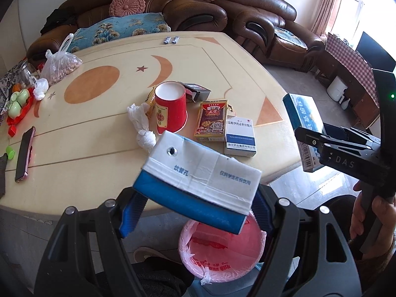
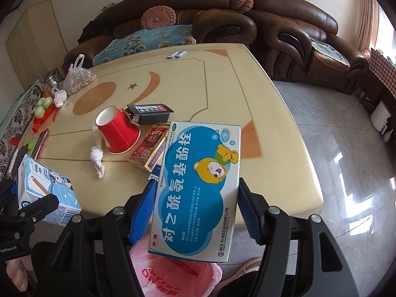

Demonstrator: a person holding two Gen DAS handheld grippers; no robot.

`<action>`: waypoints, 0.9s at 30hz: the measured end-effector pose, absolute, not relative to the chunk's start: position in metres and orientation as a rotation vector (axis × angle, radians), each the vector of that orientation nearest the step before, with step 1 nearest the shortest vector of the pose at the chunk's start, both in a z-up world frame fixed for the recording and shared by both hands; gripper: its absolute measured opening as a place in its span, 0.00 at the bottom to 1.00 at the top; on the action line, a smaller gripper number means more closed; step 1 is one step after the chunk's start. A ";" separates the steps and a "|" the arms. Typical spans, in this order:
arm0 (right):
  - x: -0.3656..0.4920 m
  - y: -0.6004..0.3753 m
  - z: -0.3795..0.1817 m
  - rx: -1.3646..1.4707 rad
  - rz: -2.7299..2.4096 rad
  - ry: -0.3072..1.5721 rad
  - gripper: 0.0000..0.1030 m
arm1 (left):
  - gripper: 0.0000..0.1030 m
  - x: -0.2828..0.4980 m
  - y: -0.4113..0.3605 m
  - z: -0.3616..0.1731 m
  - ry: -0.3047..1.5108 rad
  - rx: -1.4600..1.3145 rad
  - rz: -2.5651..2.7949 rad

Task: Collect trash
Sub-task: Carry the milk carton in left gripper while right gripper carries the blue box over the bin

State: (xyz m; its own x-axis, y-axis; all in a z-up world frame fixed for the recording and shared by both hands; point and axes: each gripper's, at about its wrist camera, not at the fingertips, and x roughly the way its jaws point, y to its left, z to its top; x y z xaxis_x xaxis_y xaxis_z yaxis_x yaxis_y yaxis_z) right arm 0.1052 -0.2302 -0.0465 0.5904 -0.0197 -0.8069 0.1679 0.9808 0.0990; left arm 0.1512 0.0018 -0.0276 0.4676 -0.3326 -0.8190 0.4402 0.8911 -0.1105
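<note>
Carton (image 1: pixel 198 180) clamped in left jaws, box (image 2: pixel 198 190) in right jaws; both held above bin (image 1: pixel 222 252), lower frame, for dropping.

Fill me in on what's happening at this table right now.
A person is clearing trash with a handheld tool in each hand. The left tool is clamped on a blue-and-white milk carton, held above the pink-lined bin by the table edge. The right tool grips a blue medicine box, also over the bin's bag. A red paper cup, crumpled tissue and several small boxes still sit on the table.
</note>
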 end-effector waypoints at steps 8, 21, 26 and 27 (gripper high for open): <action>0.068 -0.208 -0.046 0.135 -0.056 0.948 0.60 | 0.71 0.114 0.005 -0.032 0.980 0.121 -0.472; 0.027 -0.182 -0.061 0.088 -0.009 0.985 0.61 | 0.71 0.075 0.006 -0.065 1.034 0.109 -0.493; 0.018 -0.175 -0.073 0.085 0.005 1.007 0.61 | 0.71 0.067 0.005 -0.078 1.054 0.105 -0.487; 0.017 -0.174 -0.076 0.086 0.009 1.012 0.61 | 0.71 0.066 0.005 -0.081 1.059 0.103 -0.488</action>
